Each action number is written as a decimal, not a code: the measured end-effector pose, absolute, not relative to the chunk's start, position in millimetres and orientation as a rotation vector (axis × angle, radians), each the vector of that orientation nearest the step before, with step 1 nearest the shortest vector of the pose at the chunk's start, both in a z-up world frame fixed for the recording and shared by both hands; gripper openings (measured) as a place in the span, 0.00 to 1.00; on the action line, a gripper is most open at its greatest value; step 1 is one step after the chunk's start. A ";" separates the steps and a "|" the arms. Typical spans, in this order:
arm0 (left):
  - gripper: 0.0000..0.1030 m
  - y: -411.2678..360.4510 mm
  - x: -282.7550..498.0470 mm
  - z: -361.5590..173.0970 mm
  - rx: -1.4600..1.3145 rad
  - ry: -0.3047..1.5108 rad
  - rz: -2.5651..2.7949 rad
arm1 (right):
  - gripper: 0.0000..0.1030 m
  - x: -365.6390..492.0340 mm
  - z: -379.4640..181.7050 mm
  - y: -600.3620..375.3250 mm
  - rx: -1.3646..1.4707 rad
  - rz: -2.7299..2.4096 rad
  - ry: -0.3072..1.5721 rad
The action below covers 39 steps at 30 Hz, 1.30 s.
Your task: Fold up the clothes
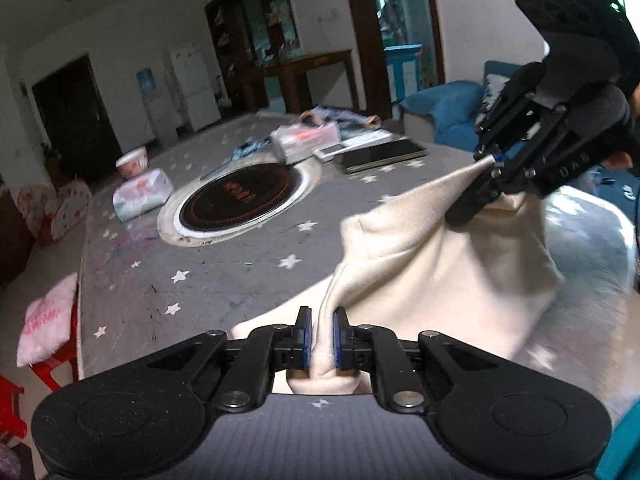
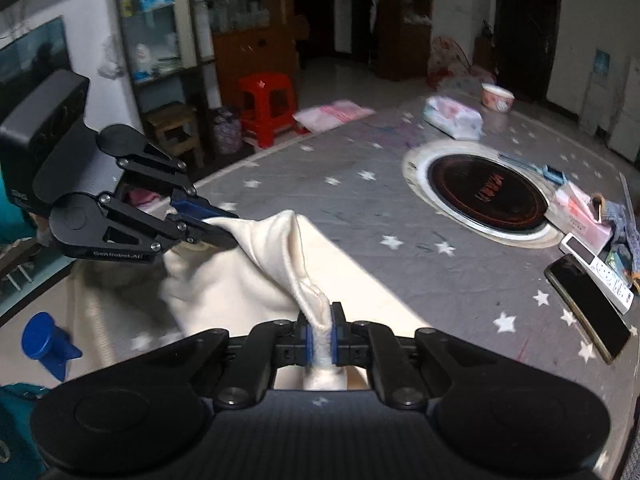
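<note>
A cream garment (image 1: 436, 272) hangs stretched between both grippers above the grey star-patterned table (image 1: 224, 276). My left gripper (image 1: 322, 322) is shut on one bunched edge of it. My right gripper (image 1: 490, 162) shows at the upper right of the left wrist view, shut on another corner. In the right wrist view, my right gripper (image 2: 322, 322) pinches a hemmed edge of the cream garment (image 2: 256, 264), and the left gripper (image 2: 228, 226) grips the cloth at the left. The lower part of the garment sags toward the table.
A round black induction plate (image 1: 240, 196) sits in the table's middle. Tissue packs (image 1: 142, 194), a bowl (image 1: 133, 162), a phone (image 2: 586, 306), a remote (image 2: 596, 266) and papers lie at the far side. Red stools (image 2: 266, 106) and a blue sofa (image 1: 448, 112) stand around the table.
</note>
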<state>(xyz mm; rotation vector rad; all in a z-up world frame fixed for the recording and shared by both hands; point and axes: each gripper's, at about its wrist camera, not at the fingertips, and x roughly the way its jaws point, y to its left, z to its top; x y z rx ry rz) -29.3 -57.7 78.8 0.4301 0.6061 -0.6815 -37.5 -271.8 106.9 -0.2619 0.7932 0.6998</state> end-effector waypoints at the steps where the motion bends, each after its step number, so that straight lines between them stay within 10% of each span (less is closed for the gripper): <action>1: 0.11 -60.3 -15.5 75.8 0.429 0.623 -0.676 | 0.07 -23.9 102.1 -271.8 -0.261 0.691 0.810; 12: 0.14 -65.7 61.2 26.8 0.366 0.730 -0.519 | 0.10 49.0 21.8 -273.2 -0.147 0.516 0.904; 17: 0.14 -59.0 56.6 42.8 0.317 0.703 -0.496 | 0.35 55.0 23.3 -284.1 -0.091 0.442 0.886; 39: 0.16 -105.3 37.0 28.2 0.240 0.775 -0.599 | 0.17 15.1 23.0 -316.7 -0.128 0.329 0.852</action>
